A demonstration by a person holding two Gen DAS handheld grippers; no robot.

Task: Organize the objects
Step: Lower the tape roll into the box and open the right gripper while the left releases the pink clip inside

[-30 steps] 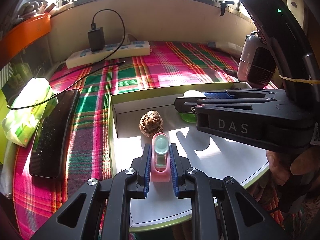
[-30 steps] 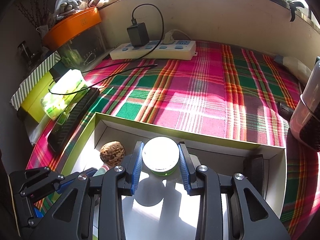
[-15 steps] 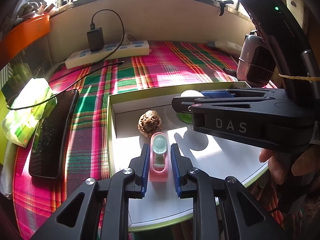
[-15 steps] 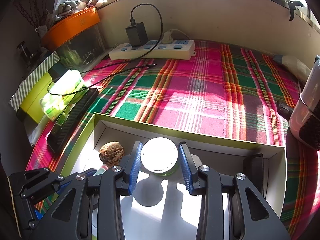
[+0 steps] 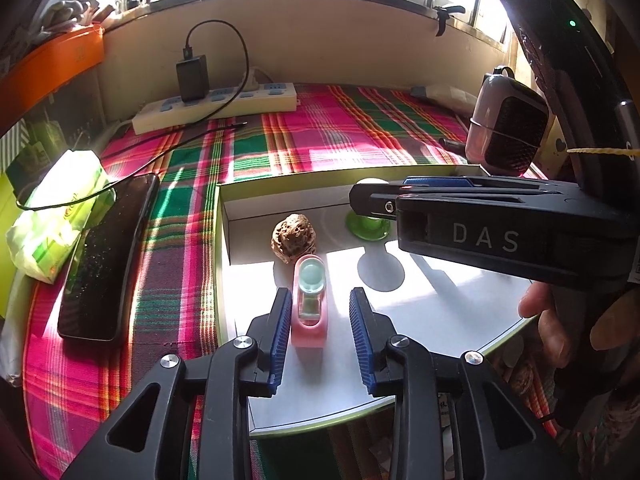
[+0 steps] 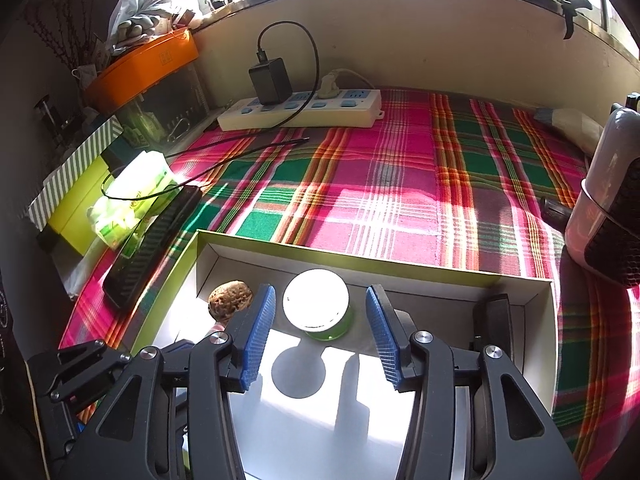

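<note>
Both grippers mid-release: left gripper (image 5: 316,334) jaws opening beside pink case (image 5: 309,306), right gripper (image 6: 320,336) jaws opening w/ white-lidded jar (image 6: 318,307) between, both resting in box (image 6: 400,264). Next: back out w/o nudging either.

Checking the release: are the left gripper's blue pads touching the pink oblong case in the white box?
Apart. The left wrist view shows bare white floor on both sides between the pink oblong case and the left gripper, whose jaws are opening.

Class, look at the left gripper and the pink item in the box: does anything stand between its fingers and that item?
Nothing visible does. The left gripper straddles the pink item, jaws opening, pads clear of it. The walnut lies beyond.
</note>
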